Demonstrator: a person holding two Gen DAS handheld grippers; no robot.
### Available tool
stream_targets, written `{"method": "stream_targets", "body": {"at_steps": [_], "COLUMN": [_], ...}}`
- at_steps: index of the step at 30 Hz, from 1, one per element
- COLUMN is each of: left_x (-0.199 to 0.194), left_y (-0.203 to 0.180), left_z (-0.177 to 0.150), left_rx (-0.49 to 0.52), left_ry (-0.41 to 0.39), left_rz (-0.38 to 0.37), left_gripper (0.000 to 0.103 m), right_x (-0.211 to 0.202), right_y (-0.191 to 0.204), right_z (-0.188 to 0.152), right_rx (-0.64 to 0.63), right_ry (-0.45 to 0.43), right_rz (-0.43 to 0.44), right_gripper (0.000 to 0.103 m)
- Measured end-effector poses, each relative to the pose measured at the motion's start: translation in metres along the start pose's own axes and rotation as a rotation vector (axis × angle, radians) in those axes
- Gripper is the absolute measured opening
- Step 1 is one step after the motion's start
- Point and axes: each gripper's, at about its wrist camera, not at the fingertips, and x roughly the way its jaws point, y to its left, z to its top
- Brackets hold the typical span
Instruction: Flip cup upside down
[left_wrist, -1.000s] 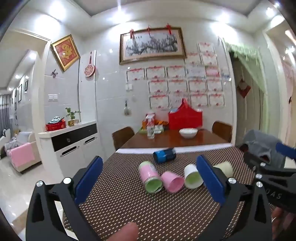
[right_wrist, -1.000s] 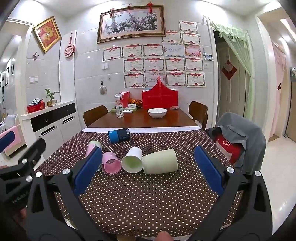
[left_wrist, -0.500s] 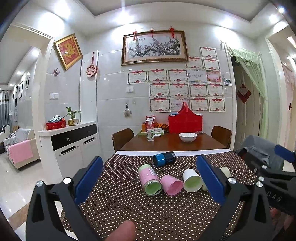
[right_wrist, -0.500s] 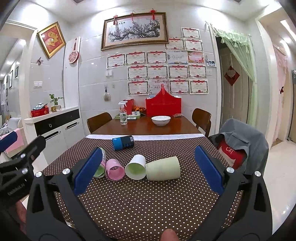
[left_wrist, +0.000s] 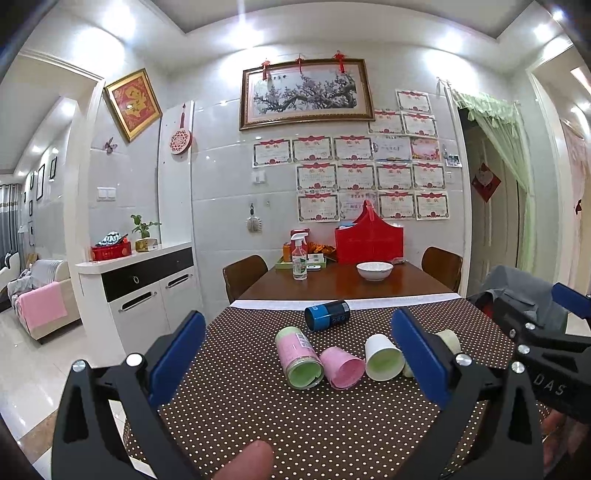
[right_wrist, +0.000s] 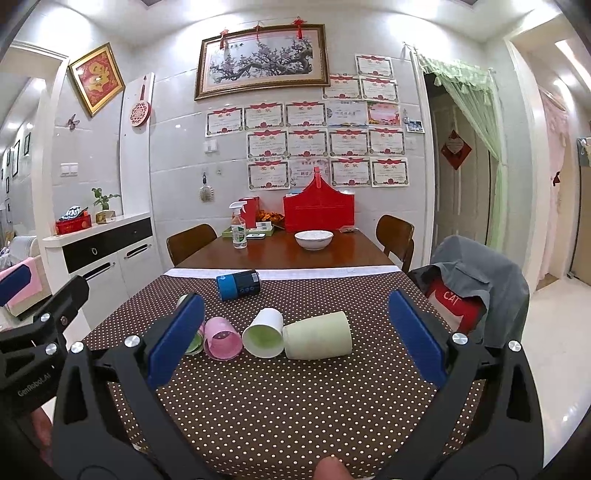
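**Both grippers spread wide above a row of tipped cups**

While the left gripper (left_wrist: 297, 345) hangs over the near part of the worktop (left_wrist: 258, 413) with its blue pads far apart and nothing between them, the right gripper (right_wrist: 295, 334) is spread just as wide and likewise holds nothing. Each shows at the edge of the other's view: the right one at the far right of the left camera, the left one at the far left of the right camera.

Ahead of both, on the brown dotted cloth (right_wrist: 295, 406), five cups lie on their sides. Four form a loose row across the middle. From left to right these are a pink cup with a green inside (left_wrist: 300, 357), a smaller pink cup (left_wrist: 341, 367), a white cup with a green inside (left_wrist: 382, 357) and a pale green cup (right_wrist: 317, 339). The mouths of the first three face the cameras. The white one touches the pale green one, which lies crosswise. Behind the row, well apart from it, a blue and black cup (right_wrist: 238, 284) also lies on its side.

Farther back, on bare wood, stand a white bowl (right_wrist: 314, 239), a spray bottle (right_wrist: 238, 230) and a red box (right_wrist: 318, 212). A chair draped with a grey jacket (right_wrist: 480, 273) stands at the right edge of the cloth.
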Motion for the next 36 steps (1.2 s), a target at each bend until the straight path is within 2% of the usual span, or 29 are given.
{"method": "stream_targets", "body": {"at_steps": [36], "left_x": [-0.0027], "left_y": [-0.0043], "left_z": [0.0053], "left_rx": [0.011], "left_ry": [-0.004], "left_rz": [-0.003], "left_gripper": [0.099], "right_x": [0.0013], "right_y": [0.0042], "right_z": [0.0005], "right_rx": [-0.003], "right_ry": [0.004], "right_rz": [0.001], "right_gripper": [0.097]}}
